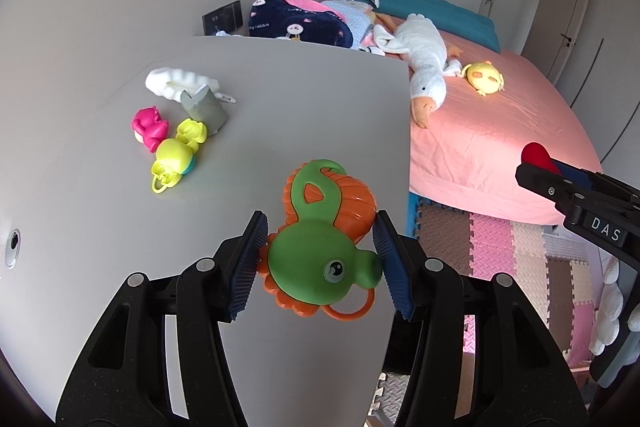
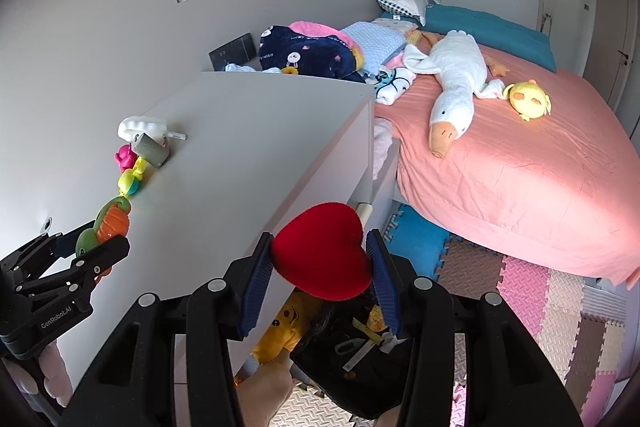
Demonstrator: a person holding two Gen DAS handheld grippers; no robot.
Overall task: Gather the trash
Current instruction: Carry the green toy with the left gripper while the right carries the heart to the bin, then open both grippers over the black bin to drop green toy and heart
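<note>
1. The left gripper is clamped on a green and orange toy, both pads pressing its sides, above the near part of the grey counter.
2. The right gripper grips a red heart out past the counter's right edge, over a black bag on the floor with scraps inside.
3. Far left on the counter lie a pink toy, a yellow toy, a grey cardboard piece and a white foam piece, close together.
4. To the right is a bed with a pink sheet, carrying a white goose plush and a small yellow plush.
</note>
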